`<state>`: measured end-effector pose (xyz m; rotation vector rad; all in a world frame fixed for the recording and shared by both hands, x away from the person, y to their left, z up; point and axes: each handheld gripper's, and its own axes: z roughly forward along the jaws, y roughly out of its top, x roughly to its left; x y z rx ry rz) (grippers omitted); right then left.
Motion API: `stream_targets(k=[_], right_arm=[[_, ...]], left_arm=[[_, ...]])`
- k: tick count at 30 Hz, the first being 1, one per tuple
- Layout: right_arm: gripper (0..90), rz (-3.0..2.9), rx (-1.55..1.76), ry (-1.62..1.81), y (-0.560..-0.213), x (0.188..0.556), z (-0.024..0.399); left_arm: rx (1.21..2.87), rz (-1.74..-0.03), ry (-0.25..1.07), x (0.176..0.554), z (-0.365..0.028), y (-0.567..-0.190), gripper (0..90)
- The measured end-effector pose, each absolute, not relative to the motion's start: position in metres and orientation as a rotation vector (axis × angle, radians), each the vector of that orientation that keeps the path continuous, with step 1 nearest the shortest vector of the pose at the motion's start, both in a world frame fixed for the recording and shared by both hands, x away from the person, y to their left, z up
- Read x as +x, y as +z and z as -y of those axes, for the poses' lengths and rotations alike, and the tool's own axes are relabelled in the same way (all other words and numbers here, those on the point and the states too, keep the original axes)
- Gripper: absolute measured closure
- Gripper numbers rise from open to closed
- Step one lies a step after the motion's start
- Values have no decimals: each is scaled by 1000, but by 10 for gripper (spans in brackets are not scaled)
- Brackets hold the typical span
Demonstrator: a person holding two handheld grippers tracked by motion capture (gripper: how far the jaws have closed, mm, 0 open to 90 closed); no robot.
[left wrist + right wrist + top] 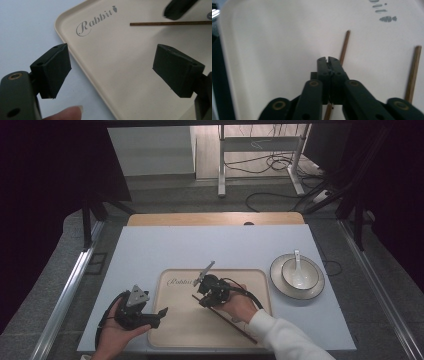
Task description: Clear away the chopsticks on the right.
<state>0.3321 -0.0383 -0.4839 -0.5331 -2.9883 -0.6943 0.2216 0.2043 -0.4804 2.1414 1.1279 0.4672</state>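
Chopstick [344, 45] lying flat on tray [59, 19] just beneath right tool [328, 59], jaws pressed together, probably to nudge it; left tool [110, 67] gaping, waiting alongside.

grey carpet floor [165, 195], trailing cables [272, 162], dark curtains [45, 195].

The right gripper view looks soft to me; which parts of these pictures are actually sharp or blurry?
Right gripper view: the jaws are fairly crisp, the chopsticks and tray lettering soft. Left gripper view: the "Rabbit" tray sharp, the near jaws and fingertip blurred. High view: table evenly lit, dark surroundings.
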Motion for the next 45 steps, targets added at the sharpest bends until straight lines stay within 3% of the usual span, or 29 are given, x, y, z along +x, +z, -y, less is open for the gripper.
stream_targets(k=[9,18,30,45], right_arm=[[893,2931,-623,-655,-503,360,24],[894,2956,-629,-647,-506,358,15],[894,3006,-1005,-657,-502,403,72],[894,3079,-1236,-561,-498,412,124]], left_arm=[[2133,-1125,465,222,-206,-480,149],[2134,-1120,469,221,-205,-479,149],[2134,-1123,468,222,-206,-480,149],[2139,-1117,472,222,-206,-479,149]])
